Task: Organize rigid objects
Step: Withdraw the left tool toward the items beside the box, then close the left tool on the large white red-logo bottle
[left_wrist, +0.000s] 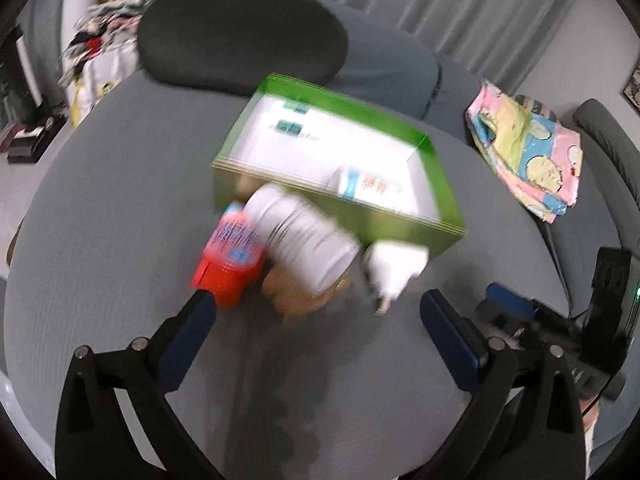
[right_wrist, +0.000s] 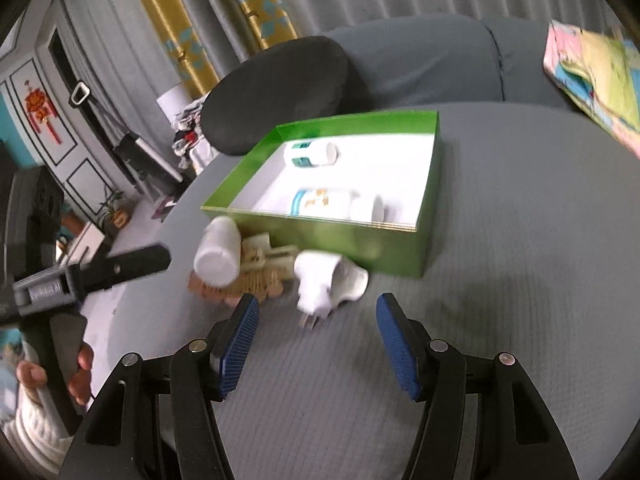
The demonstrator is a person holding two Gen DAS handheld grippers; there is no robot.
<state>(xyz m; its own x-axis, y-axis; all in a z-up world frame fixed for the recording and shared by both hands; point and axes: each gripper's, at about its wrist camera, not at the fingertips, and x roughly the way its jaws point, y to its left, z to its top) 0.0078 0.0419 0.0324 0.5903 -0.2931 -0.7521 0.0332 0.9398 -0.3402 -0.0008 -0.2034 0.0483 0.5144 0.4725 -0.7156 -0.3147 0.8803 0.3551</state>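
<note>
A green box with a white inside stands on the grey seat and holds two white bottles. Against its near wall lie a red tub with a blue label, a white bottle, a tan hair clip and a white charger plug. My left gripper is open wide just short of the clip, its left fingertip by the red tub. My right gripper is open, and the plug's prongs lie at its fingertips, untouched by the pads.
A dark round cushion leans behind the box. A folded pastel cloth lies to the right. The left gripper's black finger and a hand show at the left of the right wrist view. Bare grey seat lies right of the box.
</note>
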